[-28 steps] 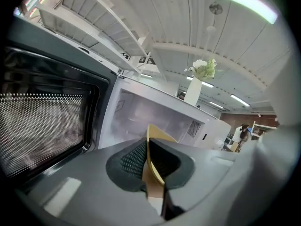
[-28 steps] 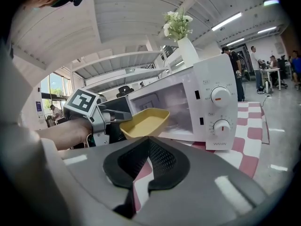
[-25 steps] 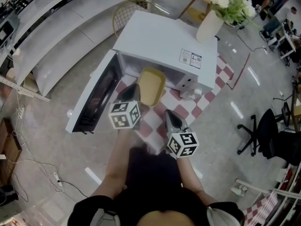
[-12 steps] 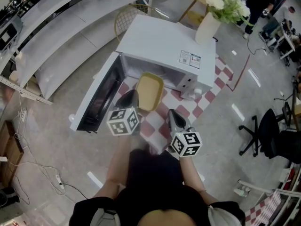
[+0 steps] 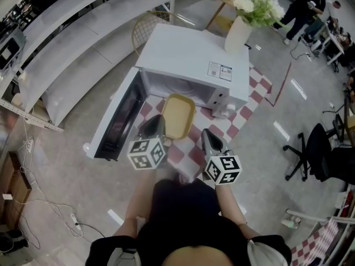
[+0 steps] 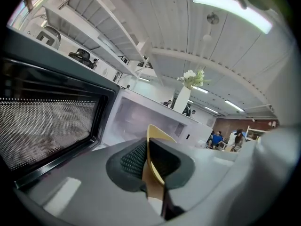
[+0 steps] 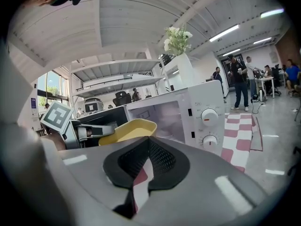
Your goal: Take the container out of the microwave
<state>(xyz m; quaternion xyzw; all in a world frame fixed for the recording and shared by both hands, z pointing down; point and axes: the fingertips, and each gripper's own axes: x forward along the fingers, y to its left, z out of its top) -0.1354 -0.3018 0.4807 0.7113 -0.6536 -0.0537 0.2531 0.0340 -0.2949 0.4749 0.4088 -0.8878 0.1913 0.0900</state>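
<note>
A white microwave stands on a red-and-white checked cloth with its door swung open to the left. A shallow yellow container hangs just outside the cavity mouth, above the cloth. My left gripper is shut on the container's near left rim. In the left gripper view that rim stands edge-on between the pads of the left gripper. My right gripper hovers to the right of the container, shut and holding nothing. From the right gripper, the container shows ahead to the left.
A white vase of flowers stands at the microwave's far right corner. A small white object lies on the checked cloth under the control panel. An office chair stands at the right, a wire chair behind the microwave, and people are in the background.
My left gripper has drawn the yellow container a little farther out of the microwave mouth, toward me. The right gripper stays shut beside it.
</note>
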